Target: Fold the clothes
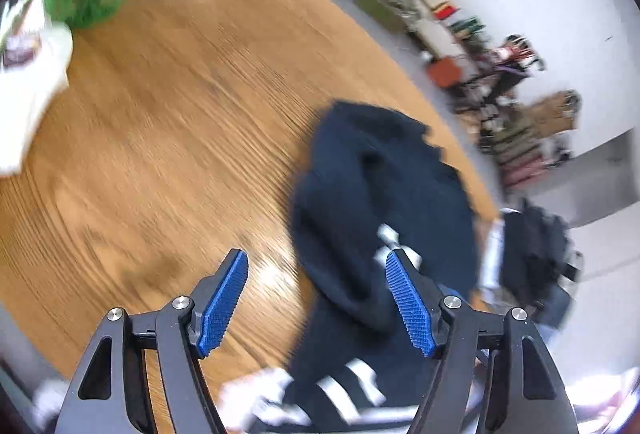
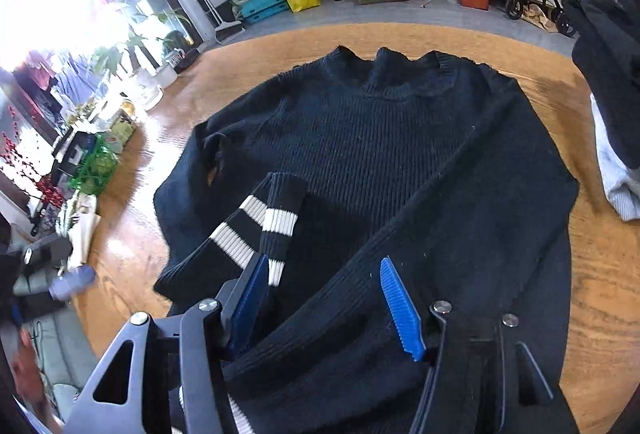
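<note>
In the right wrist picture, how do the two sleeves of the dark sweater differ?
The striped-cuff sleeve is folded onto the sweater's chest, its cuff with white bands in full view. The other sleeve lies diagonally across the body and runs between the right gripper's fingers; its cuff is hidden. Both are the same dark ribbed knit, folded inward on the wooden table.

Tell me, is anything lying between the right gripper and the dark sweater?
Nothing visible does. The right gripper is open directly over the navy sweater, with a sleeve running between its fingers on the wooden table.
</note>
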`<state>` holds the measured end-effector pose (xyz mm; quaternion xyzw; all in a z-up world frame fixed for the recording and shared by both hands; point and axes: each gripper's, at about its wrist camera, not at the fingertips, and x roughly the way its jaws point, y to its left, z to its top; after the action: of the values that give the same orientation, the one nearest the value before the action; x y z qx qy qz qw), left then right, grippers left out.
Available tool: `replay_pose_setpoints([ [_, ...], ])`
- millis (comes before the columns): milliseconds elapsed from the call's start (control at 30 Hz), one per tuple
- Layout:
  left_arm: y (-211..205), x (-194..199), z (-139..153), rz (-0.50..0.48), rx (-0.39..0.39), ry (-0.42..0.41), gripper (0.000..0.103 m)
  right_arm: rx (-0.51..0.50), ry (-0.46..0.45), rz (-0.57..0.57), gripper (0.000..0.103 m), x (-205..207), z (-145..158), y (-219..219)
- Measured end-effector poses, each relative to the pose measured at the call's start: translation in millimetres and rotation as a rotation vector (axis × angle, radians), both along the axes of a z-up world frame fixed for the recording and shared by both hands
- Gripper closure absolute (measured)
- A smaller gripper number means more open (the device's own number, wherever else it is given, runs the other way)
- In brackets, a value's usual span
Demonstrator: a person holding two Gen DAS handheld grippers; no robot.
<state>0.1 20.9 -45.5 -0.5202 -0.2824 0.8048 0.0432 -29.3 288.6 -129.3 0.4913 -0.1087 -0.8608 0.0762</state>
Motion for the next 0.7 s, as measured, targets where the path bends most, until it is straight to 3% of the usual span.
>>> replay_pose_setpoints([
  [167,8.4,-59.8,-25.2,-0.020,-0.121,-0.080,0.042,0.051,-0.005,-0.002,0.041,-39.1,-15.0,-13.1],
  [300,26.7,-94.4,-38.5,-0.093,-0.141,-0.090,0.043,0.026,-0.042,0.002,0.044,-70.3,-27.2,-24.9],
  [367,37.2,-110.4,-42.4,-0.110,-0.189,-0.100,0.043,0.036,-0.046,0.003,0.053,-79.5,-30.6,-31.4],
  [433,44.6,-122.5,-47.9,-0.124,-0.192,-0.127,0.043,0.078,-0.032,0.006,0.082,-82.0,-30.0,-37.3],
  [467,47.7,-128.2,-51.5,-0.131,-0.180,-0.142,0.052,0.063,-0.025,0.013,0.089,-80.3,-28.1,-36.8],
  [500,50.4,-133.3,-54.9,-0.137,-0.172,-0.156,0.072,0.048,-0.018,0.020,0.097,-78.7,-26.1,-36.3],
  [567,51.7,-138.3,-59.6,-0.132,-0.197,-0.177,0.088,0.035,0.010,0.024,0.097,-73.1,-18.3,-33.3],
  [700,45.2,-133.4,-52.0,-0.122,-0.182,-0.150,0.089,0.044,0.063,0.025,0.098,-52.9,2.2,-19.5],
])
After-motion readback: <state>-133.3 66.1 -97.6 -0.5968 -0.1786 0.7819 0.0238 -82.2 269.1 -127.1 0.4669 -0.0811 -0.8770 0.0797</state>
